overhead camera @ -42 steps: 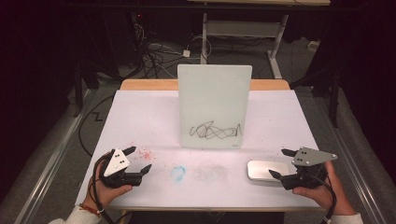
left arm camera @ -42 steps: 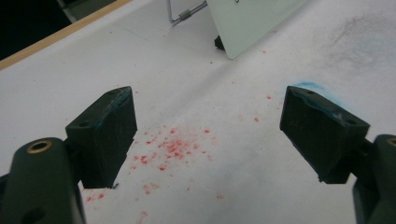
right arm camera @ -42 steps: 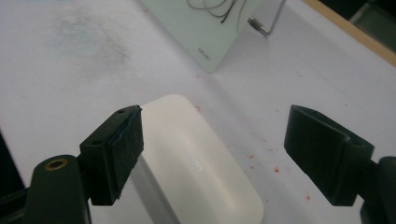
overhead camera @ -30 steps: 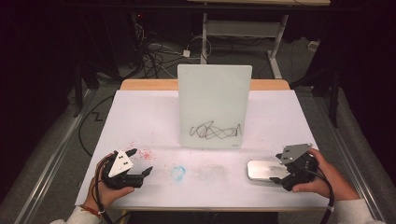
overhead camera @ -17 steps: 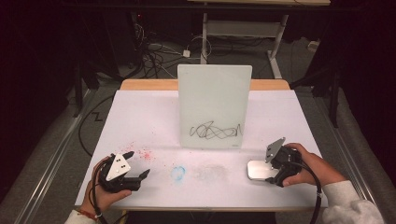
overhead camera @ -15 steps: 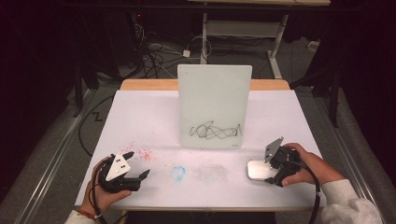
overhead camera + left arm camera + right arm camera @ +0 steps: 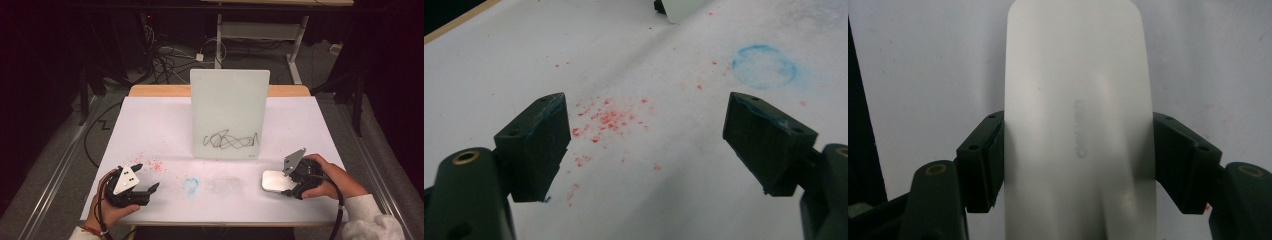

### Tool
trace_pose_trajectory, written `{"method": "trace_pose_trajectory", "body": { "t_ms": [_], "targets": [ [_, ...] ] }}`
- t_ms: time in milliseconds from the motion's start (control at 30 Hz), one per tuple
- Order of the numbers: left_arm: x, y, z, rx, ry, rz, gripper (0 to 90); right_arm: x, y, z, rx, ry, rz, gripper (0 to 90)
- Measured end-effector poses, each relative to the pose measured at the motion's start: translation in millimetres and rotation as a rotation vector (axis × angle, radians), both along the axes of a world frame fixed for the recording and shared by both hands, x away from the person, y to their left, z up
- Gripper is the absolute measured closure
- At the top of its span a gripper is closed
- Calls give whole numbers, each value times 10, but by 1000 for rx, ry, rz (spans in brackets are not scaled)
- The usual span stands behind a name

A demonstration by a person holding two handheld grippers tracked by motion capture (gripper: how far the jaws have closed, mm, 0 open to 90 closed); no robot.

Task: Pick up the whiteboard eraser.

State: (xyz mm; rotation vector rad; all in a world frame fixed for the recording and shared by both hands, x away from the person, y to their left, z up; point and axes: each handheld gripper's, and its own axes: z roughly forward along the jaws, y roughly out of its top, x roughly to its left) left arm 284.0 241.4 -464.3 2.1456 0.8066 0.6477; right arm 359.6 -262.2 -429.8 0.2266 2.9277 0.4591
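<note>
On white table cover [image 7: 150, 130], red specks [image 7: 155, 165].

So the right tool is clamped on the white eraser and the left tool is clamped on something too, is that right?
Not quite. The right tool is shut on the white eraser, as its own view shows. But the left tool is open: the left gripper view shows its jaws wide apart with nothing between them, above red specks on the table.
</note>
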Motion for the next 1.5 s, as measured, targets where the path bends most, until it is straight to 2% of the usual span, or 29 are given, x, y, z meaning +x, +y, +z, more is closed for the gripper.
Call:
{"method": "trace_pose_trajectory", "body": {
  "t_ms": [133,167,200,233,267,333,367,400,467,500,533,767,800,833,933,1100,1233,1433,1467,1500],
  "targets": [
    [-5,-1,2,0,-5,3,187,-42,59,48,68,-84,-29,310],
    [-5,-1,2,0,-5,3,187,-42,59,48,68,-84,-29,310],
    [-8,0,5,4,-6,3,187,-73,99,79,111,-138,-55,310],
    [-8,0,5,4,-6,3,188,-94,123,97,131,-156,-75,310],
    [-2,3,10,10,-19,-2,188,-94,123,97,131,-156,-75,310],
    [-2,3,10,9,-20,-1,188,-127,180,136,153,-212,-85,311],
    [-3,3,11,9,-21,-1,188,-158,254,174,168,-268,-100,311],
    [-4,4,13,8,-21,-1,188,-178,289,194,177,-286,-111,311],
    [-7,3,17,7,-24,-1,188,-182,322,214,193,-295,-111,311],
    [-18,1,15,2,-12,3,189,-203,385,242,226,-305,-114,311],
    [-14,4,19,4,-25,-2,190,-207,417,251,241,-310,-114,311],
    [-17,6,26,-5,-31,-7,190,-231,594,249,327,-412,-173,311],
    [-17,7,28,-4,-34,-7,190,-231,594,249,327,-412,-173,311],
    [-17,7,28,-5,-35,-7,191,-242,605,250,346,-431,-188,311],
    [-18,10,31,-5,-38,-9,191,-250,600,260,386,-436,-218,311],
    [-14,18,29,-13,-39,-7,191,-249,591,247,404,-448,-250,311],
    [1,16,27,-9,-39,-10,191,-242,586,215,393,-468,-264,311],
    [14,34,25,-20,-43,-16,191,-217,576,152,423,-479,-308,311],
    [19,35,18,-25,-29,-11,191,-221,570,146,432,-487,-316,311],
    [36,36,15,-18,-40,-14,191,-220,565,145,437,-489,-319,311]
  ]
}}
